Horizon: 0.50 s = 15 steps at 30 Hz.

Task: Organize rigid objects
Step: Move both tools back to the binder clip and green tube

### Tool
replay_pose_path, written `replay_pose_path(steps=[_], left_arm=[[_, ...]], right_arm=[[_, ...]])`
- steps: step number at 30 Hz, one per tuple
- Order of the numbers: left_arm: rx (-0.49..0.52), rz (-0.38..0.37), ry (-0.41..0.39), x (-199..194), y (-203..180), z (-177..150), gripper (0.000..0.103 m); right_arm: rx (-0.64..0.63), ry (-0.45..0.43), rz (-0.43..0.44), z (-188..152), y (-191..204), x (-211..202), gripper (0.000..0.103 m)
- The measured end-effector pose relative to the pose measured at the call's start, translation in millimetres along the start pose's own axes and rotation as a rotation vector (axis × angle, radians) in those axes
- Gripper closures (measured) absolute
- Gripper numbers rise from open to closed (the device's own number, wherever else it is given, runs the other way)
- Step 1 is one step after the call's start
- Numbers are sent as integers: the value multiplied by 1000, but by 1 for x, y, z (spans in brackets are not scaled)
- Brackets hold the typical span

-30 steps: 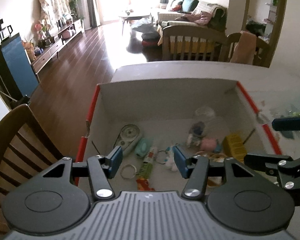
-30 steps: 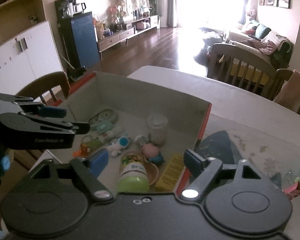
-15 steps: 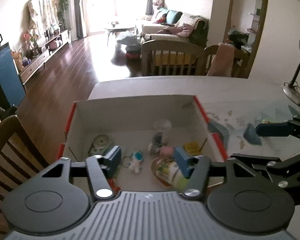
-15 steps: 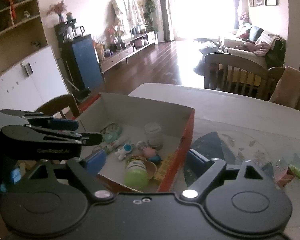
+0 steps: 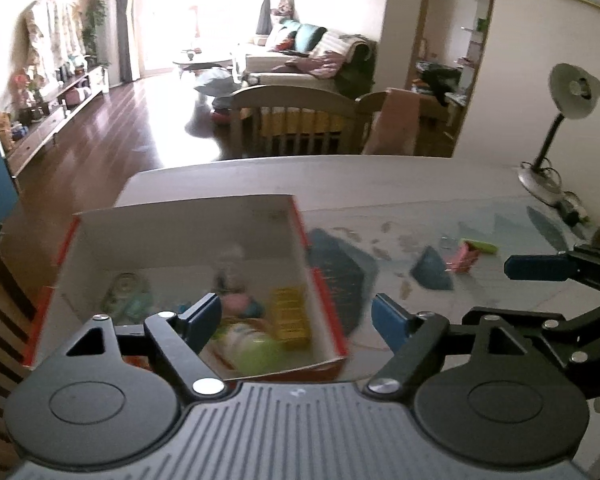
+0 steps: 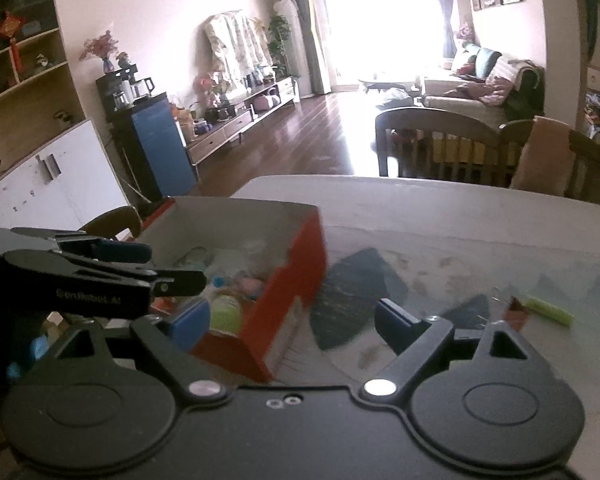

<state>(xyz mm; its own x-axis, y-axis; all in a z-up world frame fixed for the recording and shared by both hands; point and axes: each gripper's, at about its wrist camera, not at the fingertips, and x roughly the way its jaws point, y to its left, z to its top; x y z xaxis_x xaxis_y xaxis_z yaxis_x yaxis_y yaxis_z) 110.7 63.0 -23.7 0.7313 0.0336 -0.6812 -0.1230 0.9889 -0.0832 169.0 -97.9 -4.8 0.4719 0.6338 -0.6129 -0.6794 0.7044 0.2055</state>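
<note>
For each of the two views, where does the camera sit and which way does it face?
Left wrist: on the left gripper, looking down-forward over the open red-and-white cardboard box; its blue-padded fingers show, the right gripper alongside.
Right wrist: on the right gripper, facing the grey table beside the box; left gripper alongside.
Shared: box, green-capped bottle, yellow-green clip.

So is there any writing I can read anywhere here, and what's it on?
"GenRobot.AI" (first letter unsure): white lettering on the side of the left tongs, whose jaws have just been opening, holding nothing.
Yellow box in the cardboard box: print too blurred to read.
Green-capped bottle beside it: label too blurred to read.
Nothing else legible.
</note>
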Motion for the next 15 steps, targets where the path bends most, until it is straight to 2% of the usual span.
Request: replay_pose_path(steps=[3, 15], left_arm=[[5, -20, 10, 9, -20, 1, 17], [51, -117, 48, 58, -107, 7, 17]], right_arm=[[12, 1, -25, -6, -22, -10, 14], [33, 7, -143, -24, -116, -41, 14]])
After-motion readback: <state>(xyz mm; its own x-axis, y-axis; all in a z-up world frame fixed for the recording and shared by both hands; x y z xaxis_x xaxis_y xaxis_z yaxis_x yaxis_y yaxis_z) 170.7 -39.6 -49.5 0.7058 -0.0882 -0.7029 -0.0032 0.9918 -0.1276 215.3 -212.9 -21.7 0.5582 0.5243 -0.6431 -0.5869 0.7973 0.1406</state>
